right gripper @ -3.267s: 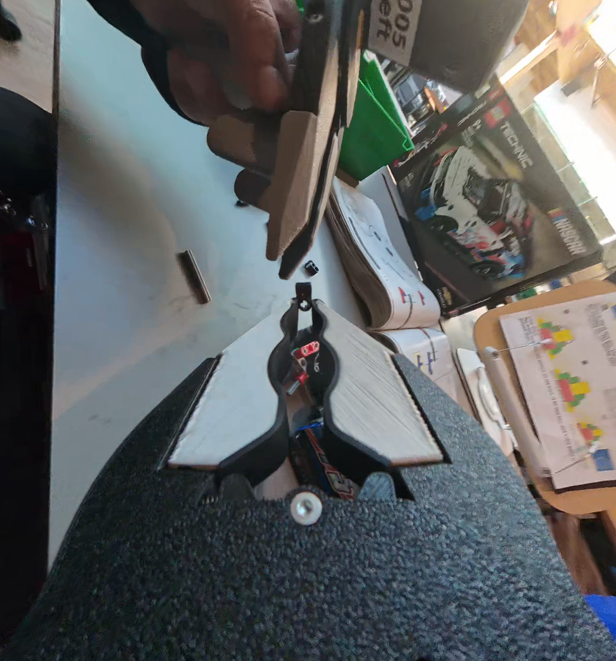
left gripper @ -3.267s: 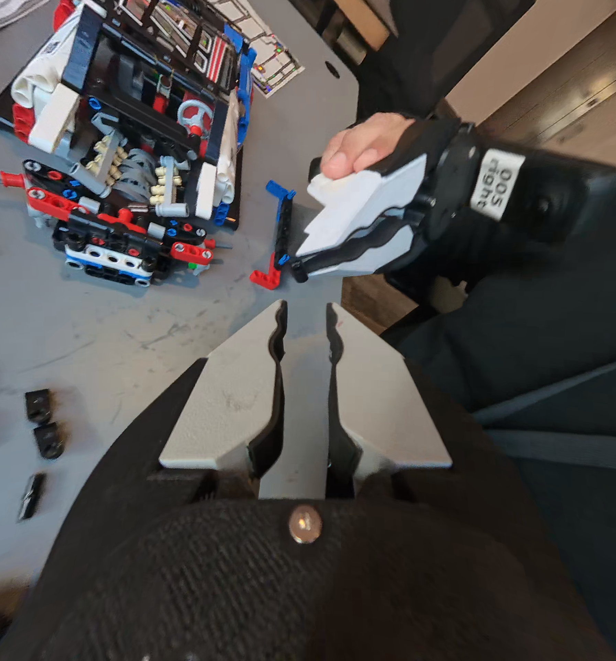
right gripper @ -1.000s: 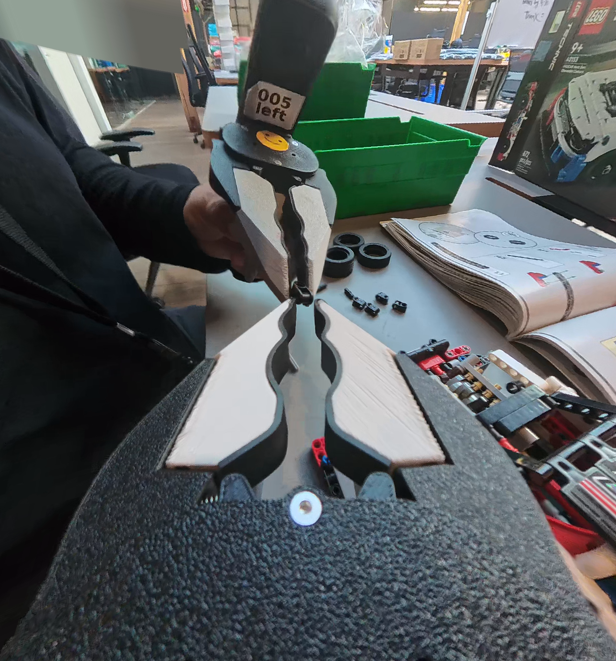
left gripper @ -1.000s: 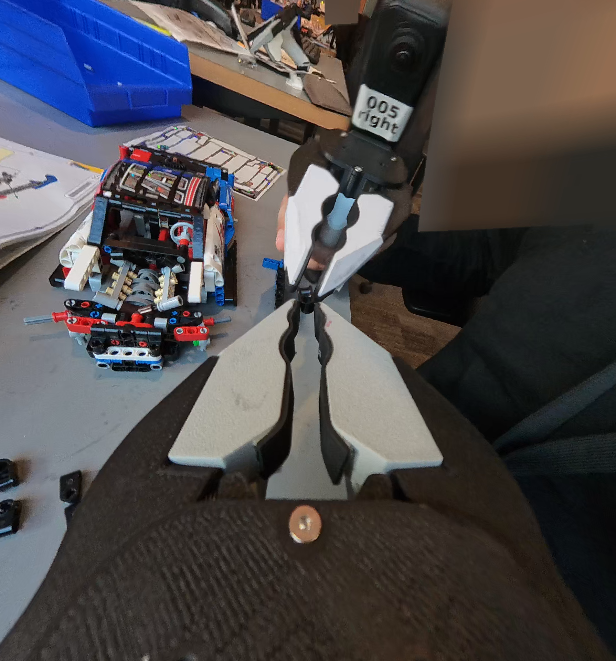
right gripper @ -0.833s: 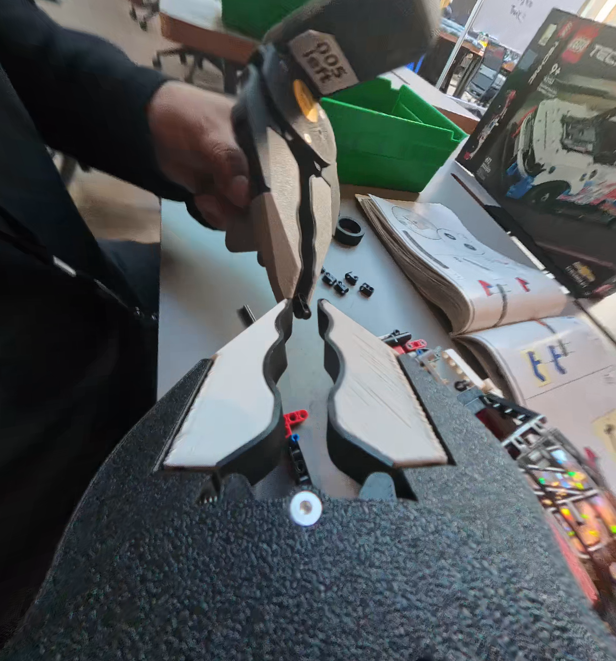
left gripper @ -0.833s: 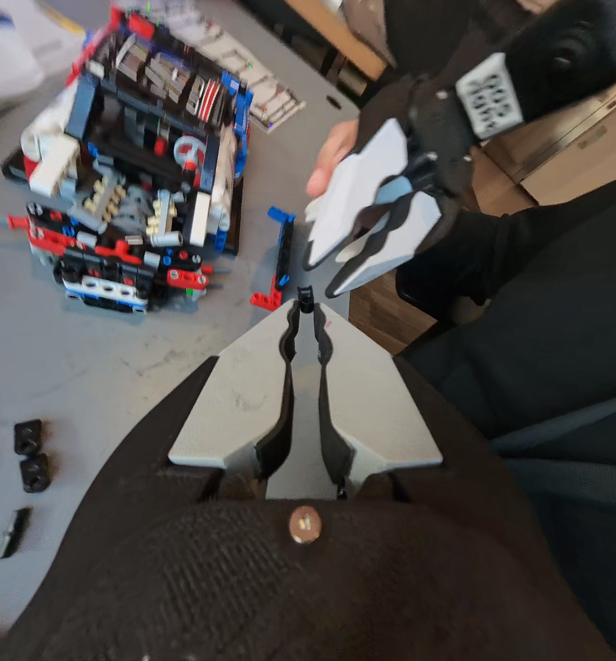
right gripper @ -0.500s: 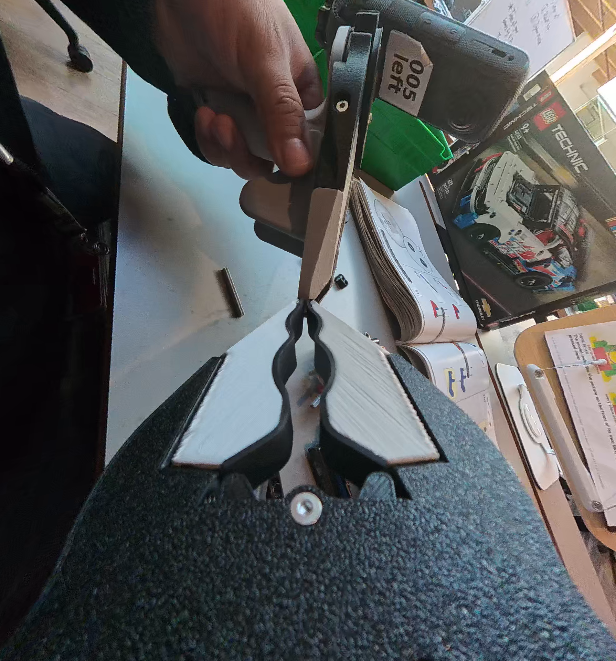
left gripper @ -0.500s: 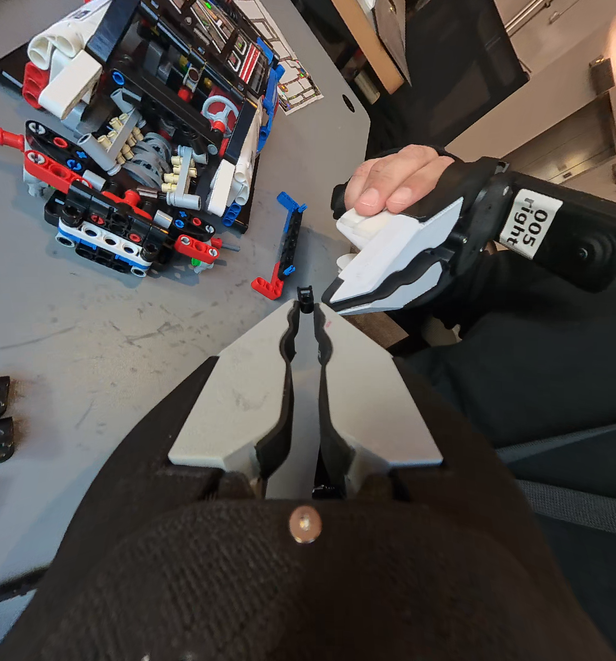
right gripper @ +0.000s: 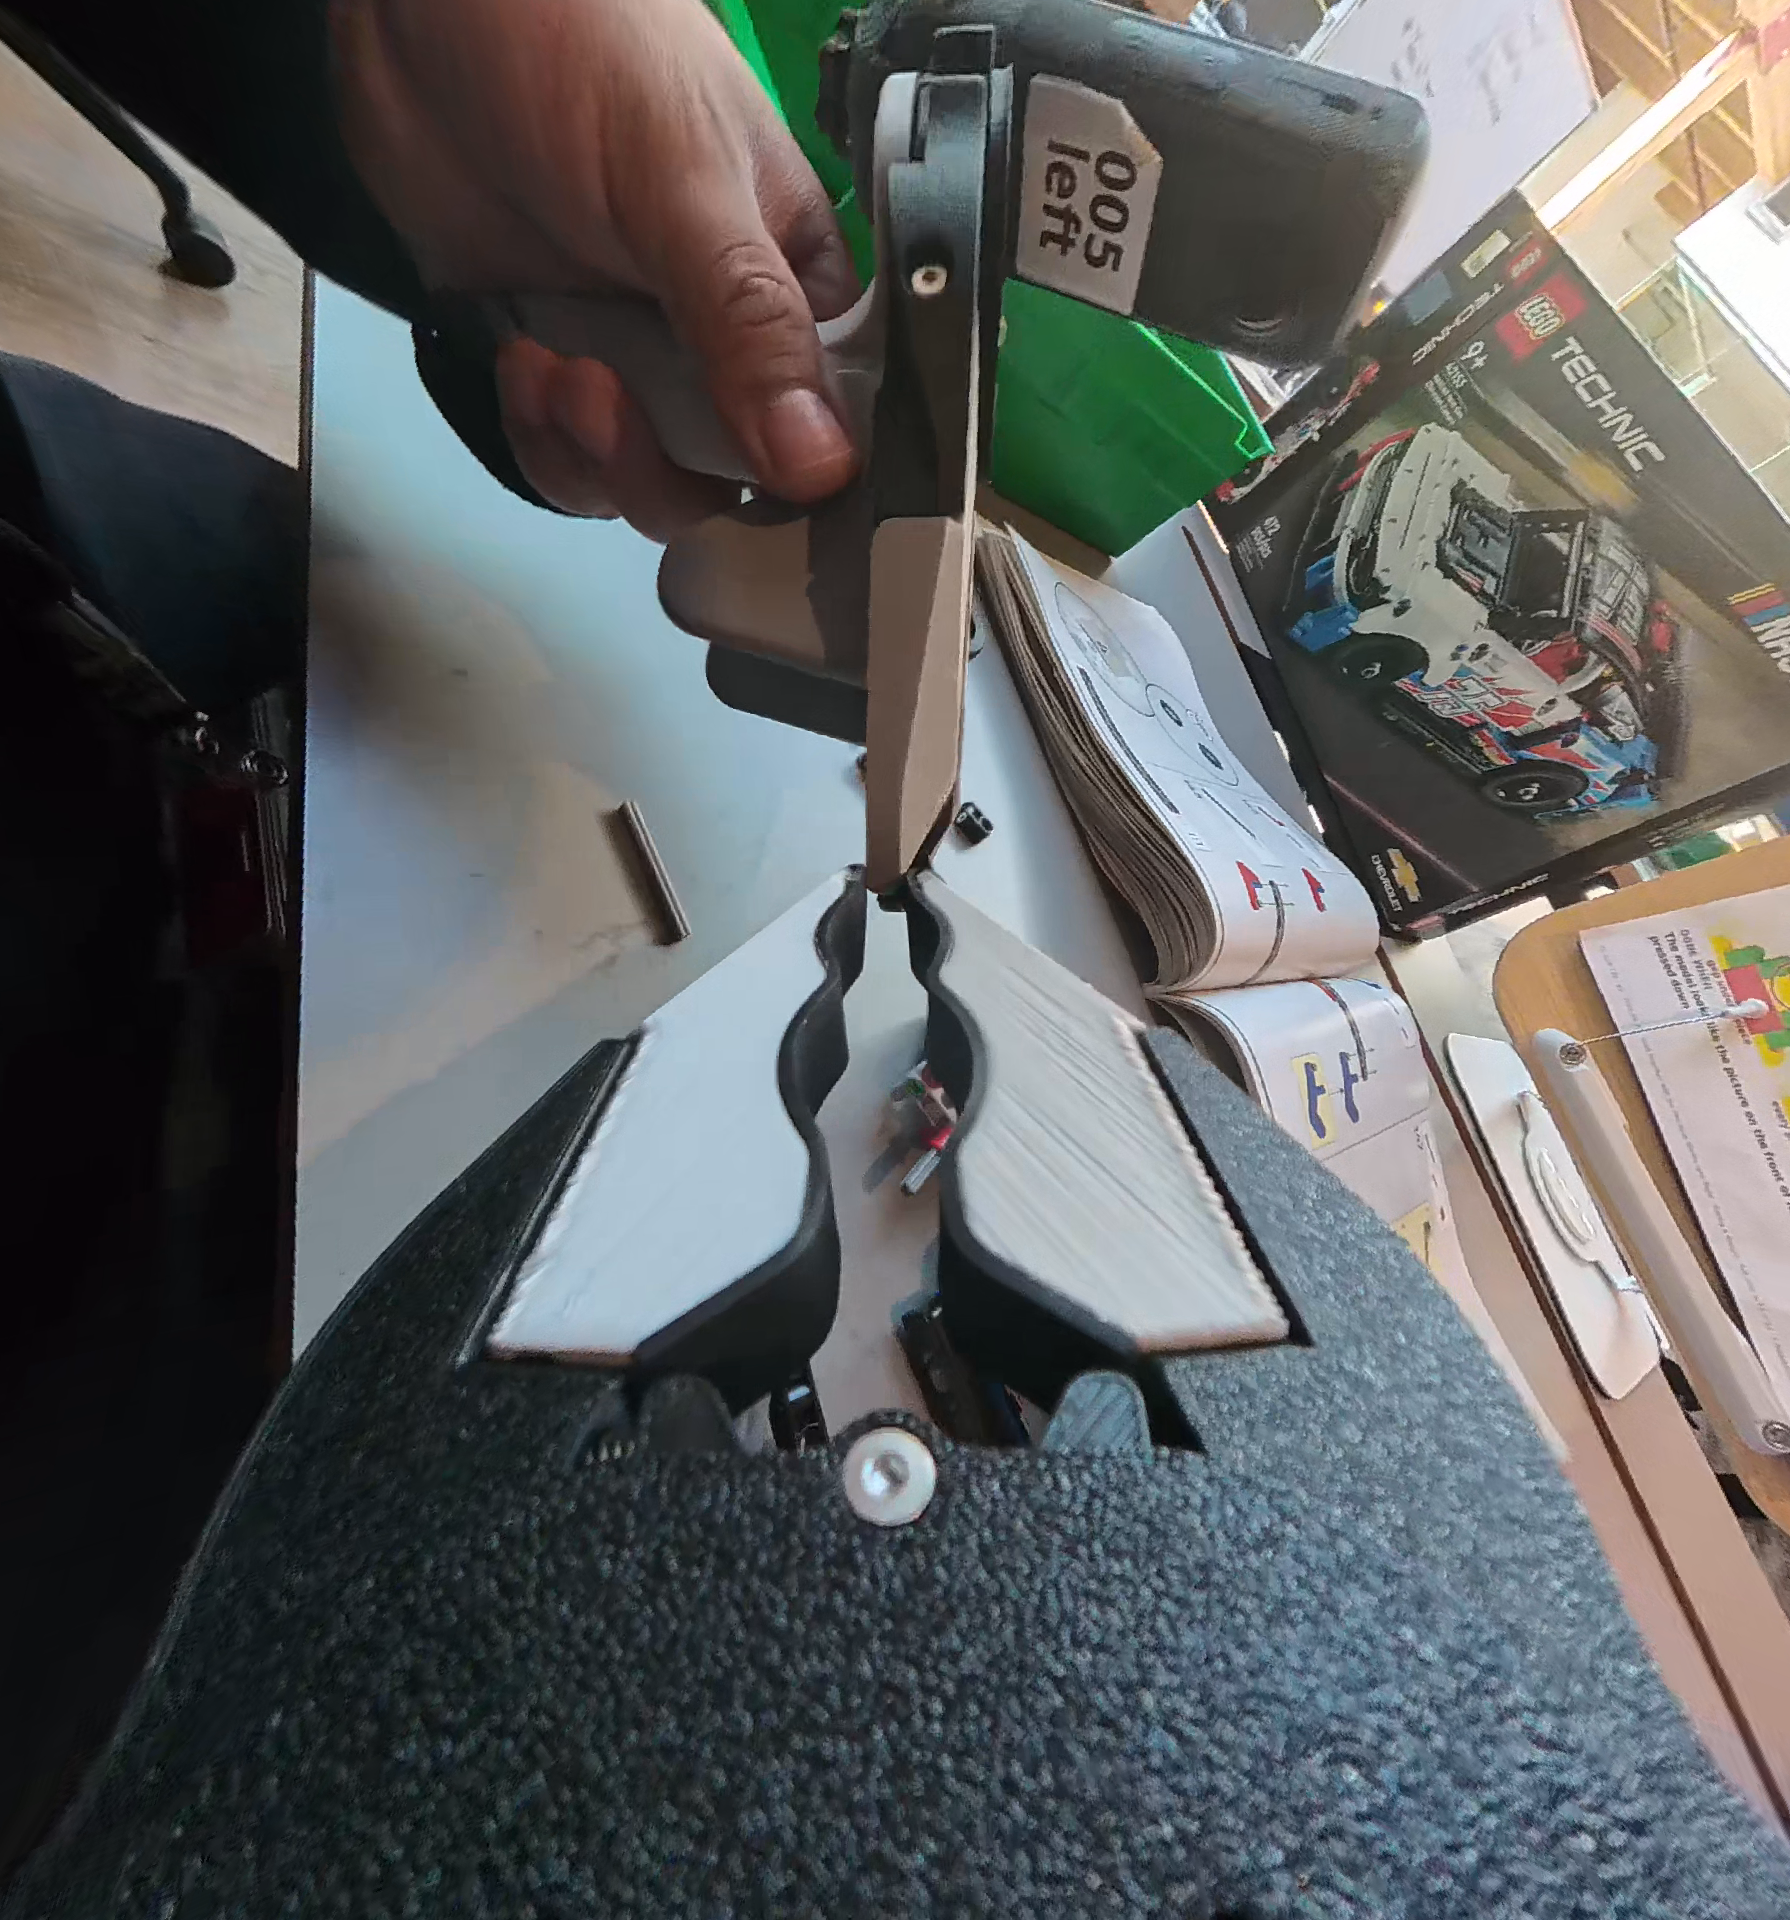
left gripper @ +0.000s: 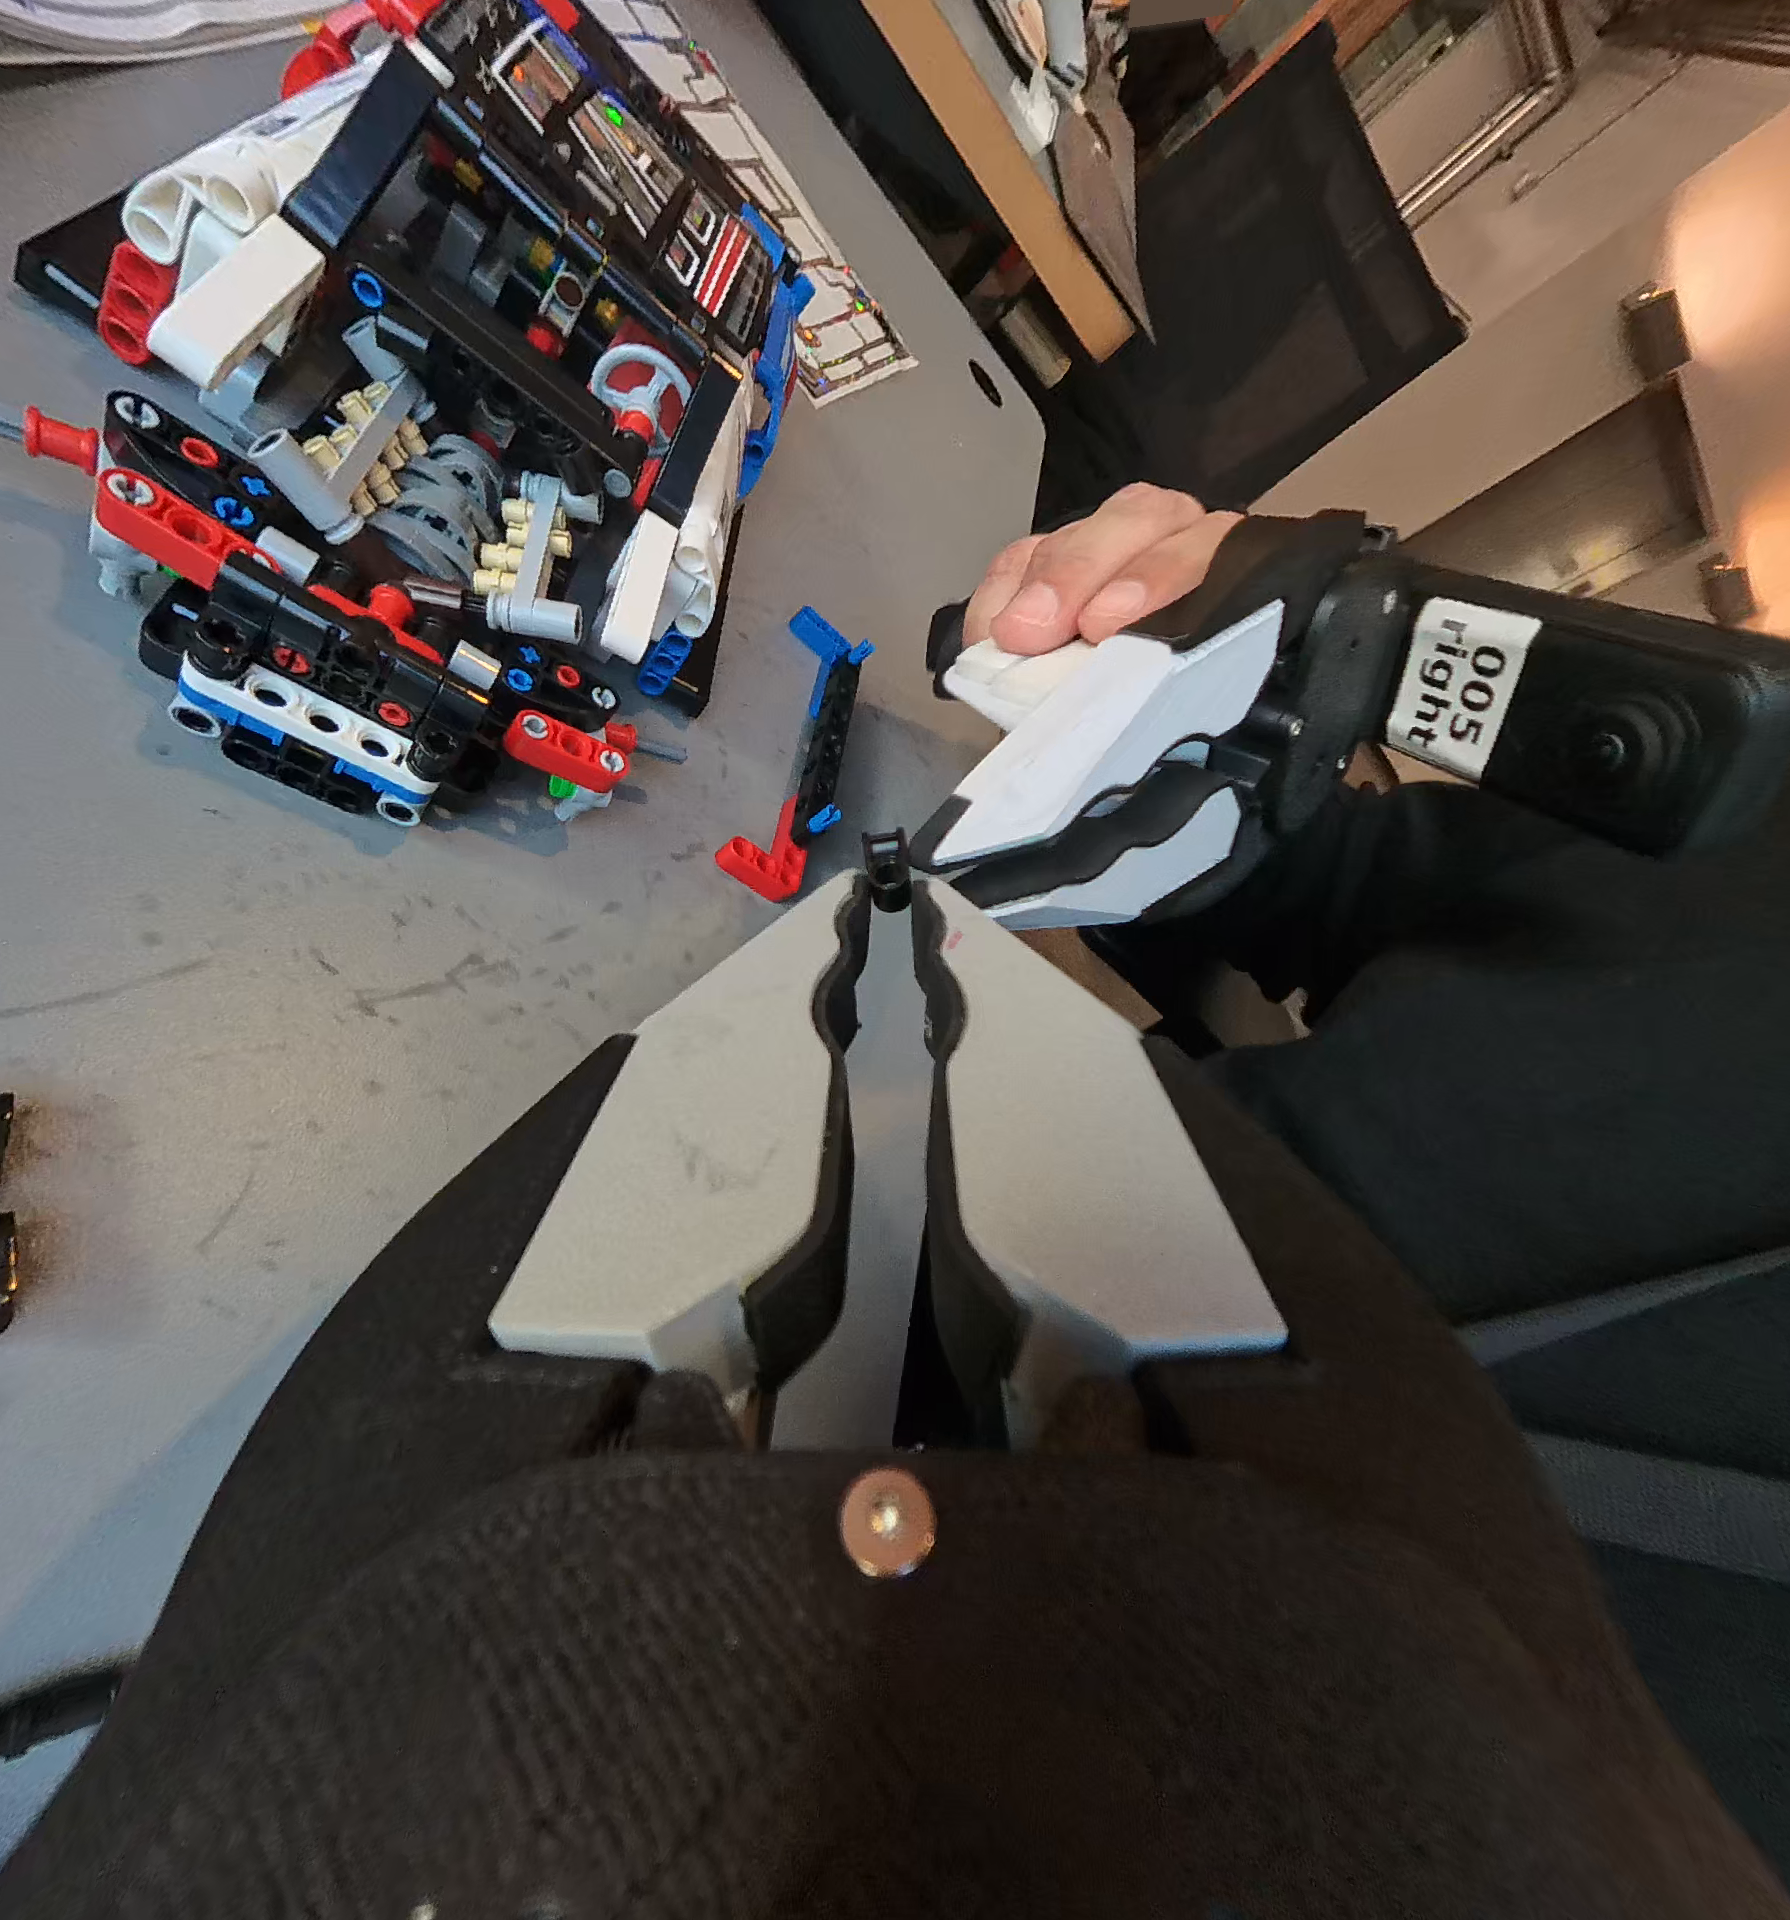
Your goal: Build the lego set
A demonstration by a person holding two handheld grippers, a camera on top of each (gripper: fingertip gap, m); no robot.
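We note left gripper point(left gripper: 886, 902) pinching small black lego connector point(left gripper: 885, 860) at fingertips, above scuffed grey tabletop point(left gripper: 278, 997). Right gripper point(right gripper: 883, 896) nearly closed; grip on anything unclear. Part-built black, white, red lego car point(left gripper: 434, 457) sits beyond. Green plastic bin point(right gripper: 1099, 416) behind.

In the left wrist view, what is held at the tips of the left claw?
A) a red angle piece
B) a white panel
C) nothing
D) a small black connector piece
D: the left claw is shut on a small black connector piece, whose end sticks out past the tips, above the grey table.
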